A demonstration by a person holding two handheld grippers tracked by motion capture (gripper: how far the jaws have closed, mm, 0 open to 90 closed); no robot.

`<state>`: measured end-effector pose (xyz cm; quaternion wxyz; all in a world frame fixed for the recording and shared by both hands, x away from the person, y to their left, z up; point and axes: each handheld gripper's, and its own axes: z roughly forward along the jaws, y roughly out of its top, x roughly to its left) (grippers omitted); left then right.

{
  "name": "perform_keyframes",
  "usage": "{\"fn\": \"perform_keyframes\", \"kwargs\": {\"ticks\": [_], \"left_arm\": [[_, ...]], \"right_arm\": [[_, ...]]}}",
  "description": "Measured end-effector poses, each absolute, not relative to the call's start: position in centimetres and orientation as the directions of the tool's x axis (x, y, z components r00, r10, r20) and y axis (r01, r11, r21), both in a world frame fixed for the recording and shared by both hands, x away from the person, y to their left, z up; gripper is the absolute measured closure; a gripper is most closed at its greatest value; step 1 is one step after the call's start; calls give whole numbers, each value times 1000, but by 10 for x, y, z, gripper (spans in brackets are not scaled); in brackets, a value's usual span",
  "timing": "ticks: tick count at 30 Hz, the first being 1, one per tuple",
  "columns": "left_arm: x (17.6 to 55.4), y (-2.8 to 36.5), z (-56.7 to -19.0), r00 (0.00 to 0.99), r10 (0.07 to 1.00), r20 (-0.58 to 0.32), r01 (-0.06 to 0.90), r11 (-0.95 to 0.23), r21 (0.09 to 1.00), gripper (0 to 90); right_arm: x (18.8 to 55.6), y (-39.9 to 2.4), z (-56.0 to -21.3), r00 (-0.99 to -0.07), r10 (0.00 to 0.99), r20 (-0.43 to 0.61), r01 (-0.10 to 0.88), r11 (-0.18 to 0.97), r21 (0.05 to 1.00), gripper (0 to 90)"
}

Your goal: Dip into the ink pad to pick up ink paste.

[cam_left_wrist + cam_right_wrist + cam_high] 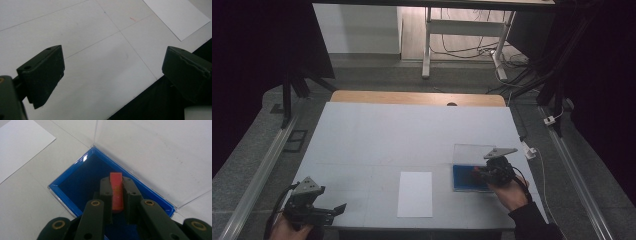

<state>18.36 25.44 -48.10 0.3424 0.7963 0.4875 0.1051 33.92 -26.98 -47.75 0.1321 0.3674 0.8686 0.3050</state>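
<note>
A shallow blue tray (pixel 65 182) with a clear upright lid (pixel 155 147) lies on the white table; in the high view the blue tray (pixel 462 179) sits right of centre. My right gripper (pixel 116 180) hangs over the tray, shut on a small red block (pixel 116 192) with yellow markings. In the high view the right gripper (pixel 479 172) is above the tray, held by a hand. My left gripper (pixel 339 209) rests near the table's front left edge, jaws wide apart with nothing between them; the left gripper (pixel 112 67) looks down on bare table.
A white sheet of paper (pixel 415 194) lies front centre, also seen as the paper (pixel 177 16) and the paper (pixel 20 147). The table's front edge (pixel 140 92) runs under the left gripper. A wooden strip (pixel 417 97) borders the far edge.
</note>
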Motion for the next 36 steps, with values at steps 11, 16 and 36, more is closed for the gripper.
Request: {"fn": "perform_keyframes", "kwargs": {"ticks": [11, 16, 36], "left_arm": [[184, 253, -481, 503, 849, -159, 705, -297, 644, 47], [184, 253, -481, 505, 848, -158, 705, -300, 642, 48], [185, 253, -481, 507, 847, -161, 705, -299, 643, 49]], "right_arm": [[334, -259, -479, -706, 703, -90, 522, 601, 605, 809], [329, -251, -479, -715, 678, -172, 482, 657, 580, 808], [333, -257, -480, -703, 703, -108, 514, 607, 606, 808]]}}
